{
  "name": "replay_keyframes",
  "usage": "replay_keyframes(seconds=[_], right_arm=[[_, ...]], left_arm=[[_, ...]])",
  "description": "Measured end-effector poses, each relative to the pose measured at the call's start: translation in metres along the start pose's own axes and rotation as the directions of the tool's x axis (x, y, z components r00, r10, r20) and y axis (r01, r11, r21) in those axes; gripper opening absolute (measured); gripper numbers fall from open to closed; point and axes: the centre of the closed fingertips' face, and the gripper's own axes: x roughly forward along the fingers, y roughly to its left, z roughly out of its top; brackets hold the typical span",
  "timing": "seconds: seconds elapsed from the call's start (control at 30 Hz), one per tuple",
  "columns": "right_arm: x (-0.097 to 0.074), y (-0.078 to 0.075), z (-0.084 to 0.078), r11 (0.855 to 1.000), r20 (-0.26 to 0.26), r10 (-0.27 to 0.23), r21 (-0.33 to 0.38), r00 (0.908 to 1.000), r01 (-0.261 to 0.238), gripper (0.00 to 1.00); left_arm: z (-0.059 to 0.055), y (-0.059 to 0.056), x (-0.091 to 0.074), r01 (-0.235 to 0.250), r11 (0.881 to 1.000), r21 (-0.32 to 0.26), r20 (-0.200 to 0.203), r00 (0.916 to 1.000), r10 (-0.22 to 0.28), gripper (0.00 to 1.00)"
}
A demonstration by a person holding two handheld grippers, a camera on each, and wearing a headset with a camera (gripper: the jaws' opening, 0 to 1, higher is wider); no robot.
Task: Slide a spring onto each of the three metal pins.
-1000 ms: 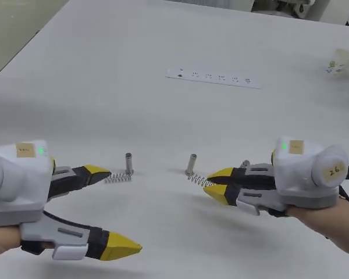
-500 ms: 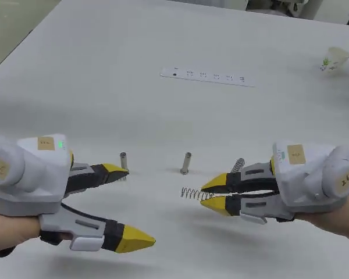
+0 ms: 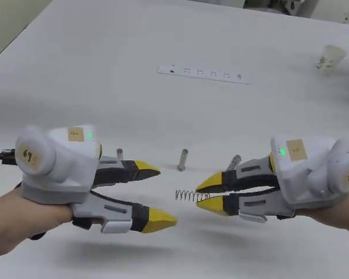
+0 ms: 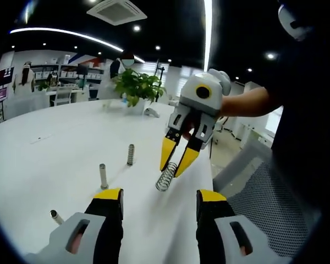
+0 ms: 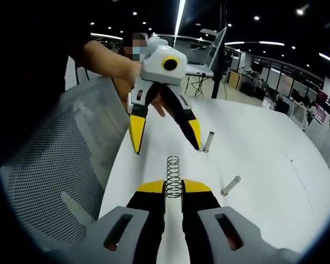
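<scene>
Right gripper point(image 3: 200, 190) grasping a coiled steel spring point(image 3: 186, 195).
I am holding the left gripper point(image 3: 166, 195) released; the far white paper cup point(image 3: 327, 58) is hiding its contents.

Bare tabletop point(image 3: 104, 87) around three standing pins point(image 3: 182, 160)

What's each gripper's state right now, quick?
Left gripper: open, holding nothing.
Right gripper: shut on one end of a spring.
</scene>
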Motion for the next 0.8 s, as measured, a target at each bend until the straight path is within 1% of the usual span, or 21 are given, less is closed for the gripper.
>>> replay_keyframes(seconds=[0.1, 0.23, 0.33, 0.47, 0.6, 0.63, 0.67, 0.8], right_arm=[[-0.001, 0.001, 0.002, 1.0, 0.009, 0.002, -0.002, 1.0, -0.002, 0.08], [-0.001, 0.003, 0.004, 1.0, 0.017, 0.011, -0.003, 0.9998, -0.011, 0.08], [-0.001, 0.003, 0.004, 1.0, 0.017, 0.015, -0.003, 0.9997, -0.014, 0.08], [-0.001, 0.004, 0.005, 1.0, 0.023, 0.016, 0.003, 0.9996, -0.016, 0.08], [-0.002, 0.004, 0.005, 1.0, 0.027, 0.019, 0.007, 0.9995, -0.019, 0.08], [-0.002, 0.004, 0.005, 1.0, 0.028, 0.016, 0.008, 0.9995, -0.016, 0.08], [-0.003, 0.004, 0.005, 1.0, 0.026, 0.02, 0.01, 0.9995, -0.02, 0.08], [-0.002, 0.005, 0.003, 1.0, 0.025, 0.017, 0.012, 0.9995, -0.018, 0.08]], left_arm=[[0.001, -0.002, 0.006, 0.018, 1.0, 0.017, 0.004, 0.9998, -0.018, 0.41], [0.002, -0.004, 0.011, 0.041, 0.999, 0.024, 0.01, 0.9991, -0.041, 0.34], [0.004, -0.006, 0.015, 0.053, 0.998, 0.035, 0.017, 0.9984, -0.054, 0.25], [0.004, -0.006, 0.02, 0.061, 0.997, 0.046, 0.019, 0.9979, -0.062, 0.18], [0.006, -0.009, 0.022, 0.074, 0.996, 0.056, 0.027, 0.9968, -0.076, 0.06], [0.006, -0.011, 0.022, 0.084, 0.995, 0.056, 0.025, 0.996, -0.085, 0.04], [0.005, -0.011, 0.023, 0.084, 0.996, 0.043, 0.02, 0.9962, -0.084, 0.05], [0.004, -0.012, 0.024, 0.079, 0.994, 0.07, 0.016, 0.9966, -0.081, 0.04]])
